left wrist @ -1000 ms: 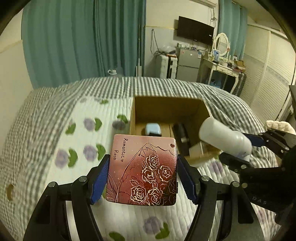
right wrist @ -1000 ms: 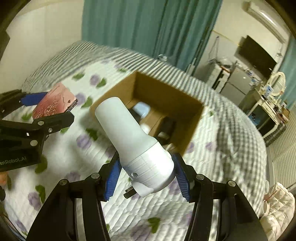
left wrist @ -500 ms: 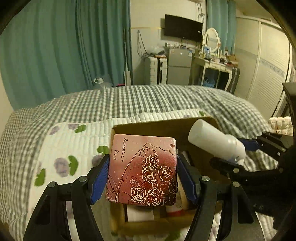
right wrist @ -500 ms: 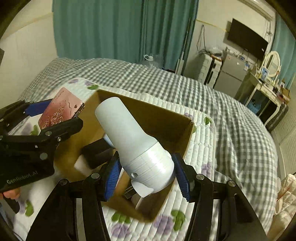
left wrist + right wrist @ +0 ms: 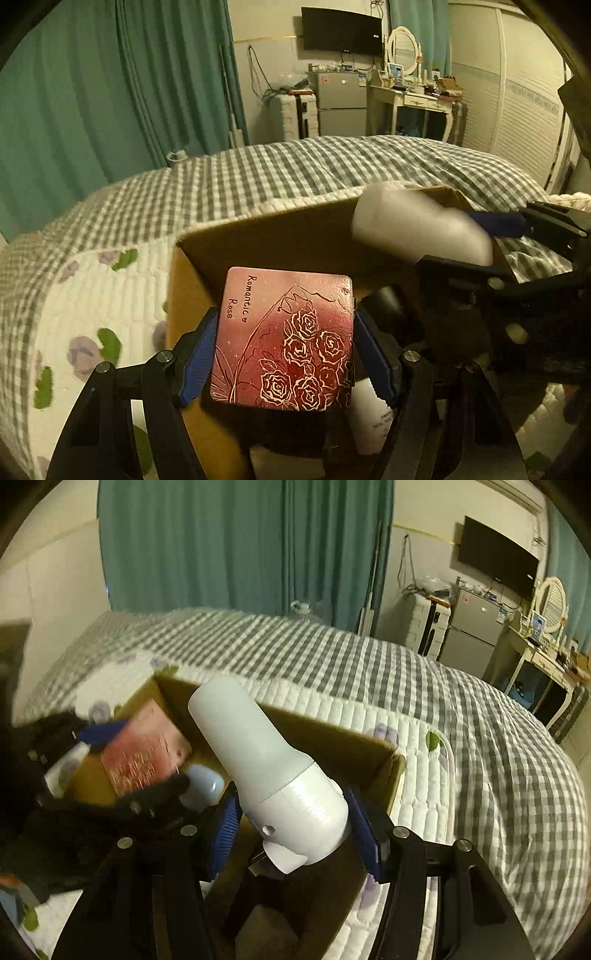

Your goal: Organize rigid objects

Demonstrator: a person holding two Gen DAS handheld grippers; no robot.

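Note:
My left gripper [image 5: 282, 354] is shut on a flat pink box printed with roses [image 5: 284, 336] and holds it over the left part of an open cardboard box [image 5: 273, 236] on the bed. My right gripper [image 5: 291, 830] is shut on a white cylindrical device [image 5: 266, 771] with a plug at its base, over the box's right part [image 5: 384, 771]. The pink box [image 5: 144, 749] and left gripper [image 5: 147, 760] show in the right wrist view; the white device [image 5: 417, 225], blurred, and right gripper [image 5: 480, 243] show in the left wrist view. A pale blue item [image 5: 203, 782] lies inside the box.
The box sits on a white quilt with purple flowers [image 5: 92, 295] over a grey checked bedspread [image 5: 480, 709]. Dark and white items lie in the box [image 5: 384, 306]. Teal curtains, a fridge, a dressing table and a TV stand beyond the bed.
Both grippers have moved forward and down over the cardboard box, carrying the pink box and the white device. The box now fills the lower part of both views.

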